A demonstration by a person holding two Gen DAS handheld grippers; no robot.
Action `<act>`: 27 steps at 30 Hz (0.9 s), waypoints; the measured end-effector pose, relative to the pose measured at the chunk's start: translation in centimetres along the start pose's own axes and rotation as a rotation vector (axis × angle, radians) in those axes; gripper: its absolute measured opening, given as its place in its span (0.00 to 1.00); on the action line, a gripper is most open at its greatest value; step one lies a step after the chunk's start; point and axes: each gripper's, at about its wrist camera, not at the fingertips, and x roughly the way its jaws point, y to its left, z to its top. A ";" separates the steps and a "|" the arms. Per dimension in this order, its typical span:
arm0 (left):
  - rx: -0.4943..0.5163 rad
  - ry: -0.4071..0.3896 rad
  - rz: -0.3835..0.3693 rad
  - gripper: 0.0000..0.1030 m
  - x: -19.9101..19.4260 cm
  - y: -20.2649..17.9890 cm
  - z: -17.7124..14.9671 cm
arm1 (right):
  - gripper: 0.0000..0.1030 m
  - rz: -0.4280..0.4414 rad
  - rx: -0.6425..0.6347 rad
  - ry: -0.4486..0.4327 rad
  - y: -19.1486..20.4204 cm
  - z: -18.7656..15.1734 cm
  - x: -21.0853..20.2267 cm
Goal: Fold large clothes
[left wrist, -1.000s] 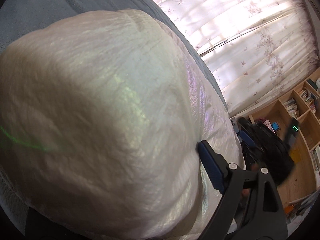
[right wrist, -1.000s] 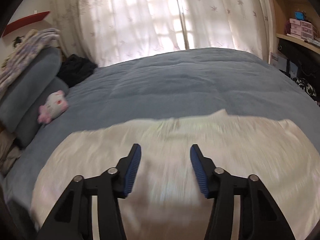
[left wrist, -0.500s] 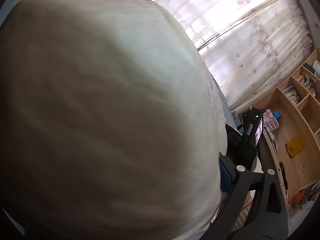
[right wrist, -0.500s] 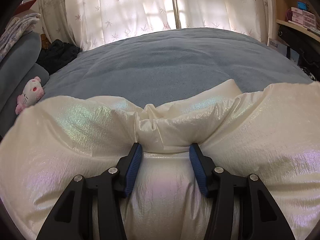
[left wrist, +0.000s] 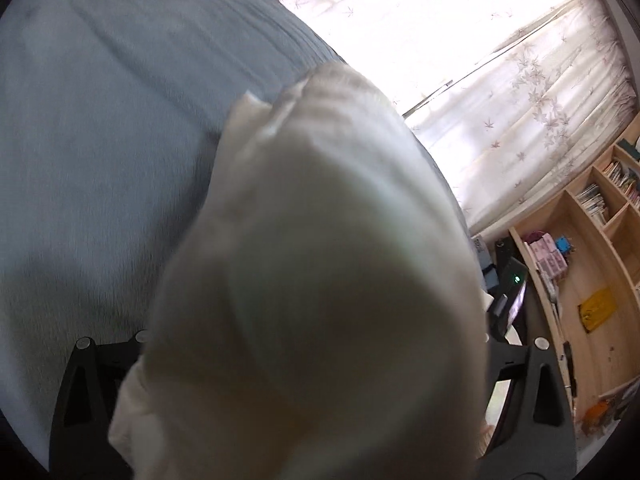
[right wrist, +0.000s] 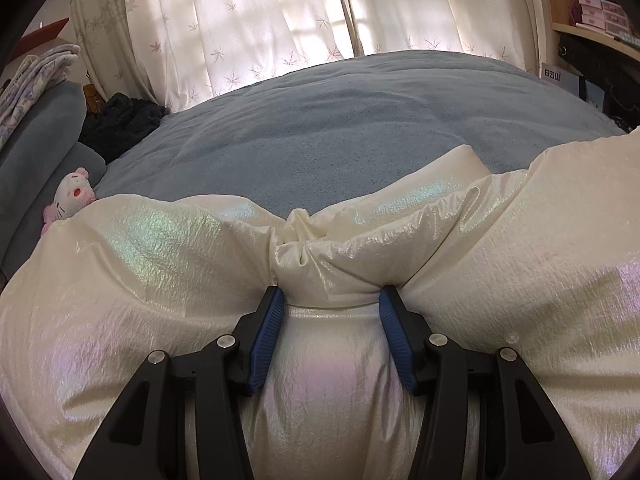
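A puffy cream jacket with a pearly sheen point(right wrist: 160, 260) lies across the blue-grey bed point(right wrist: 360, 120). My right gripper point(right wrist: 331, 294) is shut on a bunched fold of it, both blue pads pressing into the fabric. In the left wrist view a thick, blurred bulk of the same jacket point(left wrist: 320, 280) is raised over the bed point(left wrist: 100, 120) right in front of the camera. It fills my left gripper point(left wrist: 316, 328), whose jaws stand wide and are closing on it. Their pads are hidden behind the fabric.
A pink-and-white plush toy point(right wrist: 72, 196) sits by grey pillows point(right wrist: 40, 120) at the left, with dark clothing point(right wrist: 120, 120) behind it. Sunlit curtains point(right wrist: 280, 20) hang beyond the bed. Wooden shelves point(left wrist: 592, 260) stand to the right.
My right gripper came down onto the jacket and took hold of a bunched fold. In the left wrist view the jacket's bulk shifted right, uncovering the bed on the left.
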 end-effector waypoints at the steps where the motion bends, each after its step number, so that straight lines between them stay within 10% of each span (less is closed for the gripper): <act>1: 0.016 -0.006 0.010 0.85 0.5 -0.6 0.0 | 0.50 0.001 0.002 0.001 0.0 0.1 0.1; 8: 0.193 -0.082 0.024 0.40 1.2 -6.7 -1.2 | 0.50 -0.020 -0.009 0.024 -0.1 0.1 -1.7; 18: 0.194 -0.092 0.040 0.38 3.6 -9.6 -2.3 | 0.45 0.079 -0.061 0.031 1.3 1.2 -9.9; 27: 0.301 -0.109 0.034 0.38 -5.4 -6.3 -1.0 | 0.40 0.027 -0.151 0.055 1.9 -3.4 -6.8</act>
